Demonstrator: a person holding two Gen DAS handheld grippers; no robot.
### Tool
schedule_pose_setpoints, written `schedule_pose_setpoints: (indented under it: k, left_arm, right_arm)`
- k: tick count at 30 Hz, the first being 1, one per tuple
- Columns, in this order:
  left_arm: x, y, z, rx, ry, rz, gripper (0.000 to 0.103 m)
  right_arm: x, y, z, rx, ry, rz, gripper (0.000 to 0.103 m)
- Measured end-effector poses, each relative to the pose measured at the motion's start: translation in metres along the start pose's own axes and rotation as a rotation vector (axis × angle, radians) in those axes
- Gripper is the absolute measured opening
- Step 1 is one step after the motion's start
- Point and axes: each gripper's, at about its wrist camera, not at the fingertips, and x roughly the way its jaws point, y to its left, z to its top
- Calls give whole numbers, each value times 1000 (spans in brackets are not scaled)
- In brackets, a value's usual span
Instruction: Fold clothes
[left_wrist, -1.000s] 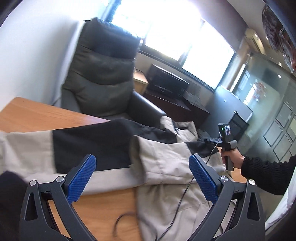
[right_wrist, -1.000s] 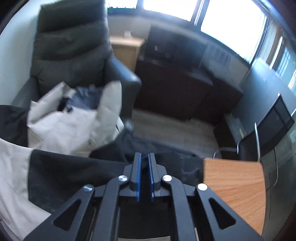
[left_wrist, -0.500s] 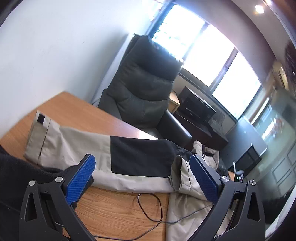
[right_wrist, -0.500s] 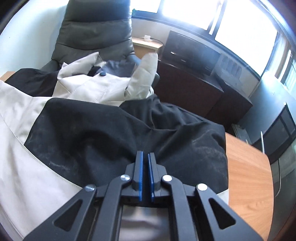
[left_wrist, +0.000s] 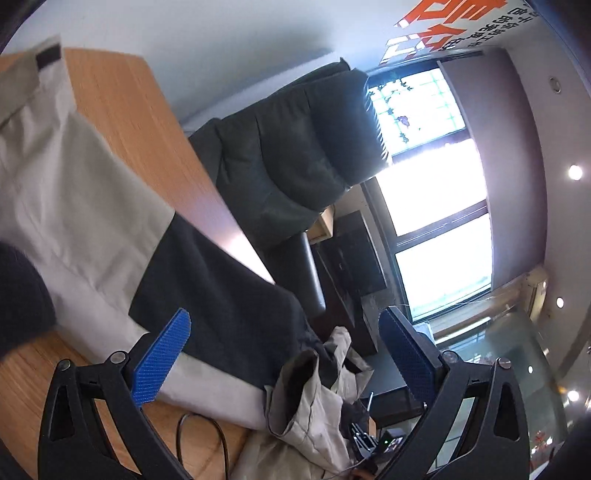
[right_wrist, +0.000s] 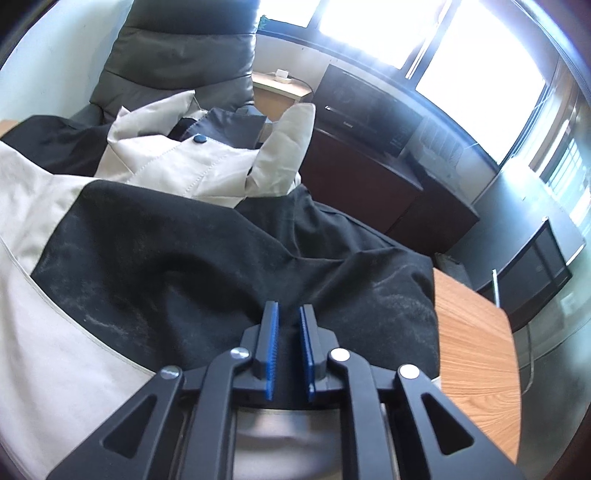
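A beige and black jacket (left_wrist: 85, 192) lies spread on the wooden table (left_wrist: 122, 110), one sleeve stretched out with its cuff (left_wrist: 44, 59) at the upper left. My left gripper (left_wrist: 284, 314) hangs open and rolled to one side over the sleeve's black panel (left_wrist: 221, 288), with nothing between its fingers. In the right wrist view the jacket's black part (right_wrist: 166, 266) lies flat, and the beige collar (right_wrist: 177, 162) is bunched behind it. My right gripper (right_wrist: 289, 310) sits low on the black cloth. Its jaws are opening, a narrow gap shows, and the pads no longer press the fabric.
A dark armchair (left_wrist: 295, 158) stands just beyond the table's far edge (right_wrist: 177, 55). A black cable (left_wrist: 207, 435) loops on the wood near the jacket. Dark cabinets (right_wrist: 369, 155) stand under the bright windows. The bare table corner (right_wrist: 472, 332) is at the right.
The left gripper has rolled and sunk closer to the sleeve. The right gripper, shut on the black cloth before, has parted its jaws, and the cloth now lies spread on the table.
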Motion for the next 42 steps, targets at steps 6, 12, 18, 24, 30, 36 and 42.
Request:
schedule_pose_setpoints:
  k: [6,12,18,24,30,36,42]
  left_arm:
    - [7,42,-12,-163,-61,54,103]
    - [7,48,-27,-182,-87,109,103]
    - [-12,61,-40,-262,-146,98,103]
    - [-13,85,-44,-339,-206,119,103]
    - [-8,80,-42,-288,-219,187,103]
    - [-12,83,-41,-352,-208,254,102]
    - [-10,79,-28,-372,-200,377,103]
  right_arm:
    - [6,-18,10,83,14,-19,38]
    - [3,-28,0,195,29,91,96]
    - [9,-39,-7,250,61,171,98]
    - [8,-42,-10,262,67,184,99]
    - [10,-44,-11,271,72,197,100]
    - [10,-43,-10,269,74,202,100]
    - [10,-43,-10,272,76,205,100]
